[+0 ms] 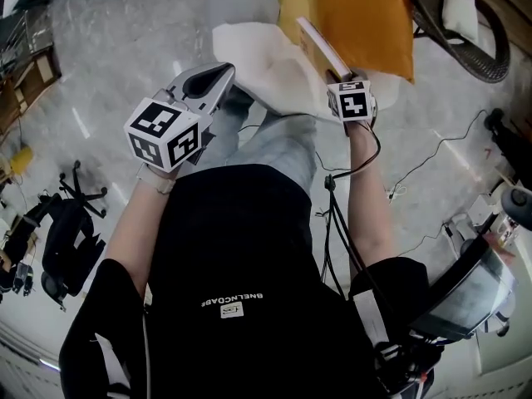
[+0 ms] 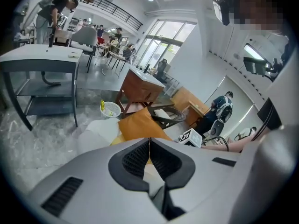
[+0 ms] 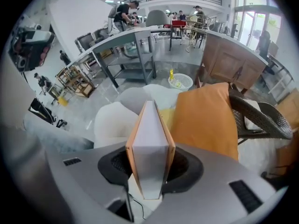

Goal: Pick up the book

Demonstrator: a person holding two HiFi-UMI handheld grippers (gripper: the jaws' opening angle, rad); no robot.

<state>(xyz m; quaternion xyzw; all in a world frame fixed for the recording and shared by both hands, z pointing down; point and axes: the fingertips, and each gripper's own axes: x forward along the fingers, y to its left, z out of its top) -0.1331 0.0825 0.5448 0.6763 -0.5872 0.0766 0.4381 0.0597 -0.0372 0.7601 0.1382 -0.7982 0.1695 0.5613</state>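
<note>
The book [image 3: 148, 143] has orange-brown covers and a white page edge, and it stands upright between the pads of my right gripper [image 3: 150, 171], which is shut on it. In the head view the book [image 1: 320, 46] is held up over a white padded seat [image 1: 258, 65], just beyond the right gripper [image 1: 337, 77] and its marker cube. My left gripper [image 1: 223, 73] hangs to the left of the seat, apart from the book. In its own view the left gripper [image 2: 149, 141] has its black pads meeting at the tip with nothing between them.
An orange cushion [image 1: 366, 15] leans behind the book, against a dark wicker chair [image 1: 465, 23]. Cables [image 1: 432, 160] trail over the marble floor on the right. A black office chair [image 1: 66, 231] lies at the left. A white waste basket [image 3: 180, 81] and desks stand further off.
</note>
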